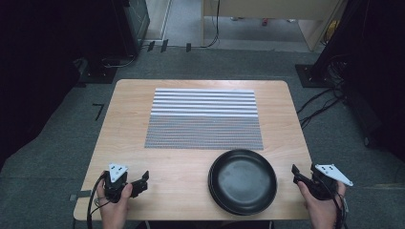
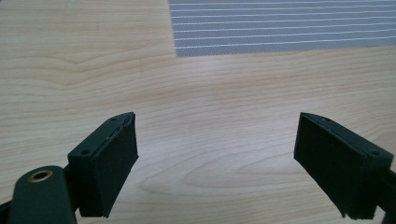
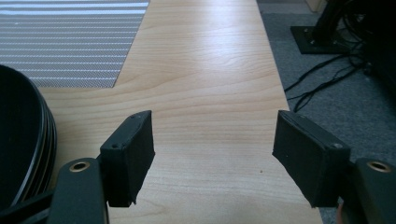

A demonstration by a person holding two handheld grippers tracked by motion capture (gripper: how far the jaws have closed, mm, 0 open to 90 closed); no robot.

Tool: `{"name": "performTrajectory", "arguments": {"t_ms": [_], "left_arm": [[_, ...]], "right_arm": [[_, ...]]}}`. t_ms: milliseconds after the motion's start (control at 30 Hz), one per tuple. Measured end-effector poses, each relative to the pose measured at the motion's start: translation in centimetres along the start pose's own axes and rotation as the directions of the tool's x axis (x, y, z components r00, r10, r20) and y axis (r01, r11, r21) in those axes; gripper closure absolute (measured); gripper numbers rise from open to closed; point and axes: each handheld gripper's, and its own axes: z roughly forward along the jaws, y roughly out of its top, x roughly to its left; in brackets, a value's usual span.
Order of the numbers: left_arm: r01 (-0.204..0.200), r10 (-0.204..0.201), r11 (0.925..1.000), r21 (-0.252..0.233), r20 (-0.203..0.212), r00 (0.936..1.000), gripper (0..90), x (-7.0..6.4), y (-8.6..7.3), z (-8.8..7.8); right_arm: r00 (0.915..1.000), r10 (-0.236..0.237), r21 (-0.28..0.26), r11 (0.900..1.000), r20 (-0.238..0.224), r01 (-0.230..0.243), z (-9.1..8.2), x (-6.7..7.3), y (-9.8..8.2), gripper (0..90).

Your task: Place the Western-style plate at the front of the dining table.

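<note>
A stack of black plates [image 1: 242, 180] sits on the wooden table [image 1: 129, 124] near its front edge, right of centre. A grey placemat [image 1: 204, 118] with white stripes lies in the middle. At the front left corner a hand holds my left gripper [image 1: 144, 181], open and empty, pointing right toward the plates. In the left gripper view, the left gripper [image 2: 217, 144] hovers over bare wood with the placemat [image 2: 280, 28] ahead. My right gripper [image 1: 295, 175] is open and empty just right of the plates; the right gripper [image 3: 214, 140] has the plates' rim [image 3: 18, 140] at its left.
Grey carpet surrounds the table. Cables [image 1: 320, 102] trail on the floor to the right, next to a black stand base [image 1: 310, 74]. The table's right edge [image 3: 280, 93] runs close beside the right gripper. Dark equipment stands at the back left.
</note>
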Motion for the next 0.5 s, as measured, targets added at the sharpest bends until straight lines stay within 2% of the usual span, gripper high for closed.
{"name": "performTrajectory", "arguments": {"t_ms": [100, 500], "left_arm": [[-0.018, 0.018, 0.9998, 0.001, 0.031, 0.9994, 13.3, -1.2, 0.4, 0.2], [-0.05, 0.05, 0.9988, -0.006, 0.102, 0.9935, 13.3, -4.3, 1.6, 1.0]], "right_arm": [[0.9997, 0.021, -0.015, 1.0, 0.013, -0.021, -0.3, 0.1, 0.3, 28.8], [0.9998, 0.014, -0.032, 0.999, -0.013, -0.014, -0.8, 0.8, 0.4, 32.0]]}}
